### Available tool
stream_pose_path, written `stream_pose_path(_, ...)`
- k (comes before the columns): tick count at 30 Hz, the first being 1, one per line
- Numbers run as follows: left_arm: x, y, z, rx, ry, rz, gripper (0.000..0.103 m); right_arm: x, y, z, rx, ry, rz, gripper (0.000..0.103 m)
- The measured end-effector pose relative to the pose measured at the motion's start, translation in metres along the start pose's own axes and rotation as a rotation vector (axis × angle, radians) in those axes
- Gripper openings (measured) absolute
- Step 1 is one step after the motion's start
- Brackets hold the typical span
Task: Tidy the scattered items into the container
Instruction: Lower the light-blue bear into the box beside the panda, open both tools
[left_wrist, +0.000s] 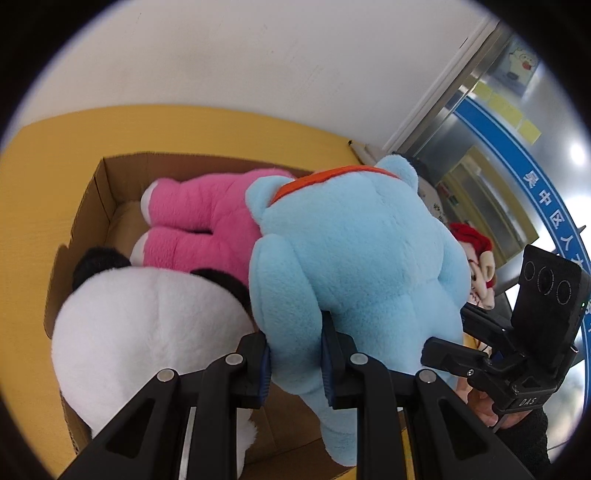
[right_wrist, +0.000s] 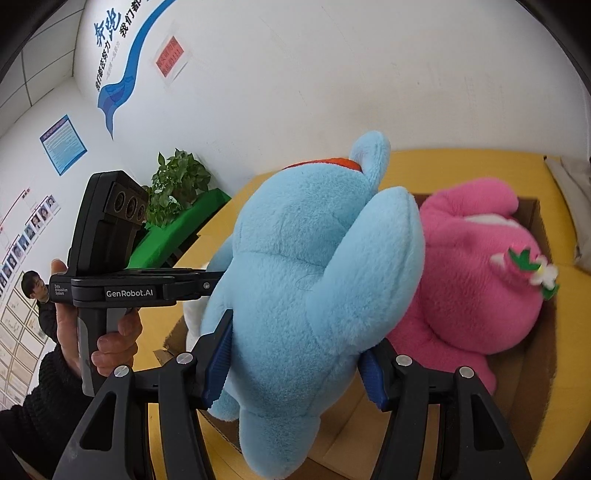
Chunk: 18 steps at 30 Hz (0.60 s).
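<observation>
A: Blue plush fills both views. The blue bear (left_wrist: 354, 258) is held from two sides, above a cardboard box (left_wrist: 92, 206) that sits on a yellow table (left_wrist: 37, 184).

B: How is the left claw (left_wrist: 295, 354) set?

A: Its two blue-padded fingers (left_wrist: 264, 369) are clamped on a narrow fold of the bear's fur, low on the body. From the right wrist view, the right claw (right_wrist: 295, 369) stands wider, squeezing a thicker part of the same bear between its pads.

B: So both are gripping the bear. What is in the box?

A: A pink toy (left_wrist: 199, 225) lies inside, stretched along the far side, with white-tipped feet toward the box's left wall. The right view shows a small flower and green leaf (right_wrist: 535, 273) on its head. A white toy with black ears (left_wrist: 147, 325) sits at the near end, touching the pink one and pressed against the bear's side.

B: Is the bear inside the box?

A: Its lower end hangs down over the box opening; I cannot tell if it touches the bottom. An orange collar (left_wrist: 325, 177) runs round its neck at the far end.

B: Anything outside?

A: A doll with red hair (left_wrist: 476, 251) lies beyond the bear on the right, partly hidden. A potted plant (right_wrist: 177, 184) stands by the wall.
</observation>
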<state>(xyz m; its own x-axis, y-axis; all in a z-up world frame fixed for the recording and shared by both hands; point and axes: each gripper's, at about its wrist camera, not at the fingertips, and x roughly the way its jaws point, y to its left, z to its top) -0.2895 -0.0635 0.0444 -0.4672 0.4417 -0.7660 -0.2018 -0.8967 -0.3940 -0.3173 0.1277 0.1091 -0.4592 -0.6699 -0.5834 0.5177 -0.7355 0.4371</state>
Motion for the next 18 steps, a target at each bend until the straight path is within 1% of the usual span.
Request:
stream_pose_path(6, 0.012, -0.001, -0.017, 0.019, 0.008, 0.063, 0.020, 0.018, -0.014, -0.019, 0.025, 0.038, 0.009, 0.065)
stream_pose_path(14, 0.019, -0.010, -0.035, 0.073, 0.011, 0.186, 0.020, 0.036, -0.023, -0.046, 0.059, 0.099, 0.023, 0.064)
stream_pose_path(18, 0.022, -0.010, -0.044, 0.067, 0.012, 0.222, 0.020, 0.040, -0.025, -0.052, 0.066, 0.127, 0.027, 0.064)
